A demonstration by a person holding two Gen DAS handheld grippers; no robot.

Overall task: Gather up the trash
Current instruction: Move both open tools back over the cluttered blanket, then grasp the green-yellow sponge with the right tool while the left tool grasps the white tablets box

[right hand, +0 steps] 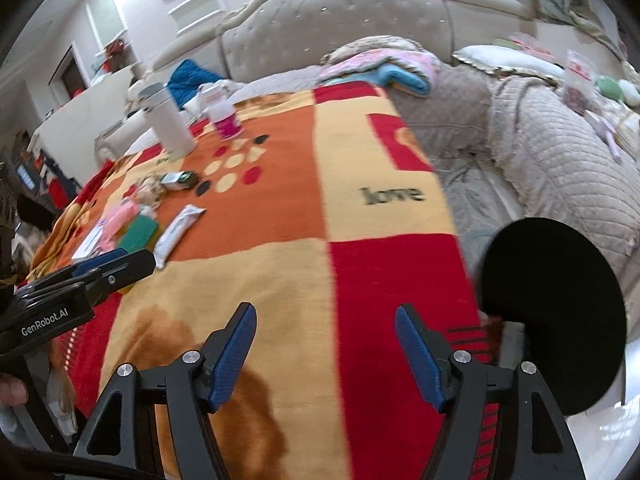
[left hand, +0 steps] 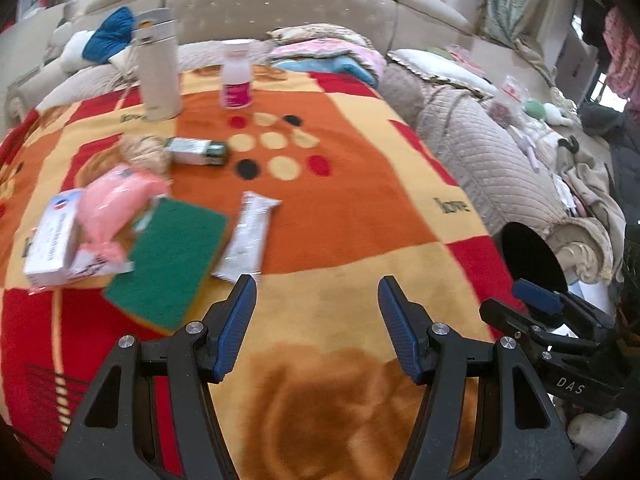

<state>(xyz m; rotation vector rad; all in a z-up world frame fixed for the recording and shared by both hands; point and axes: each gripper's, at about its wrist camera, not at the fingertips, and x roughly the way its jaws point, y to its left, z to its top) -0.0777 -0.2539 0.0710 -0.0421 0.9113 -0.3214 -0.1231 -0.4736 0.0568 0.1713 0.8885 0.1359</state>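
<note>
While both hang over the blanket (left hand: 360,240), left gripper (left hand: 316,300) spread and empty, right gripper (right hand: 324,328) spread and empty, wrapper (left hand: 250,236) and sponge (left hand: 172,256) near blanket's left edge

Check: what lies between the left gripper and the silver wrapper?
Only bare blanket. In the left wrist view, the open left gripper hangs just short of the silver wrapper, nothing between them.

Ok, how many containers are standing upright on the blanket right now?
2. The white flask stands at the far left of the blanket; the pink-labelled bottle stands just right of it. The small green box lies flat, so not counted.
</note>
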